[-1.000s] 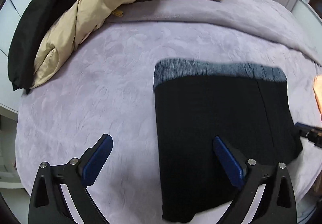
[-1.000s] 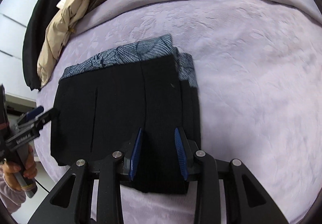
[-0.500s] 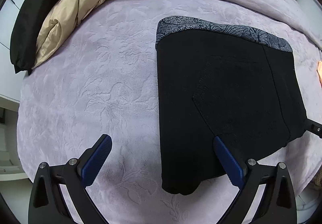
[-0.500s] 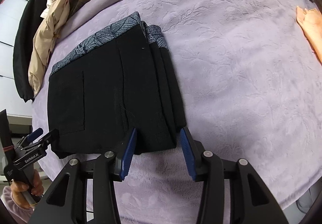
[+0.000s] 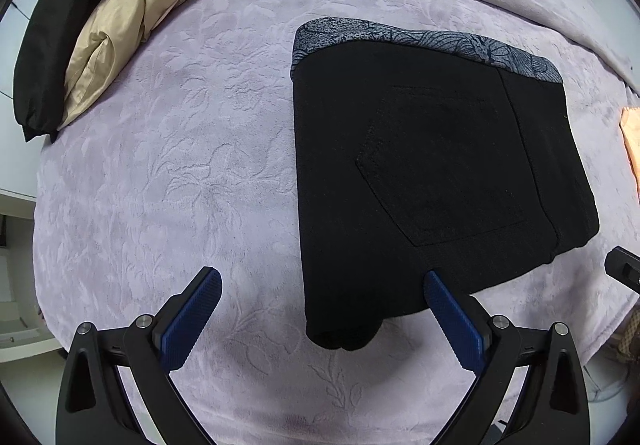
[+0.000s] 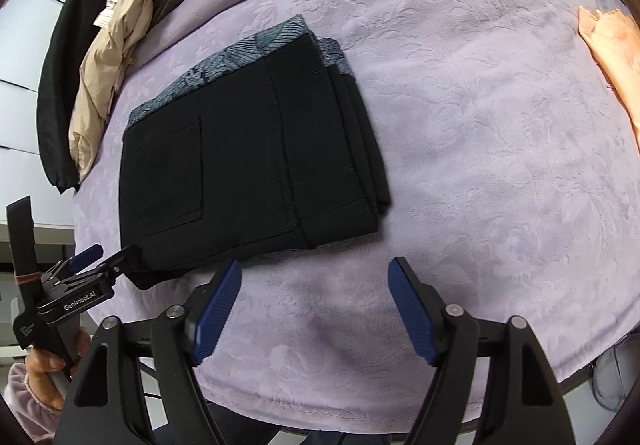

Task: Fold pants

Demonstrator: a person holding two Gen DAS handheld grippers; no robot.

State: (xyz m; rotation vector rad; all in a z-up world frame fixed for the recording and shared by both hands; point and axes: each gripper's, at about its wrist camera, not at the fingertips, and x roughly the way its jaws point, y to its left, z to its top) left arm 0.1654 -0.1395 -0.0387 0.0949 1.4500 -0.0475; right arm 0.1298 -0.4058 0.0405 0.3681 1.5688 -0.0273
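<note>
Black pants [image 5: 432, 181] folded into a compact rectangle on the lilac blanket [image 5: 192, 165], patterned grey waistband [image 5: 420, 39] on the far edge, back pocket facing up. Stacked layers showing along the right side in the right wrist view [image 6: 256, 165], slightly stepped rather than flush. Judged finished or nearly so.

Left gripper [image 5: 320, 315] spread wide, holding nothing, hovering just short of the near-left corner of the pile; right-hand blue pad [image 5: 452, 321] overlapping the near hem in that view, contact impossible to confirm. Right gripper [image 6: 314, 309] likewise wide apart and empty, just short of the near edge, the pile ahead and to its left.

Main risk: a pad snagging the near hem on the way out and peeling the top layer open, most likely at the left corner, where the fabric bulges and sits close to the pad. Second risk: any nudge sideways fanning out the stepped layers further. Plush blanket probably grips the bottom layer, so a drag would shear the stack rather than slide it whole.

Further off, ahead and left of both grippers: beige jacket [image 5: 132, 25] and a black garment [image 5: 44, 45] heaped at the blanket's edge. Orange cloth [image 6: 612, 53] far right, well apart from the pile.
</note>
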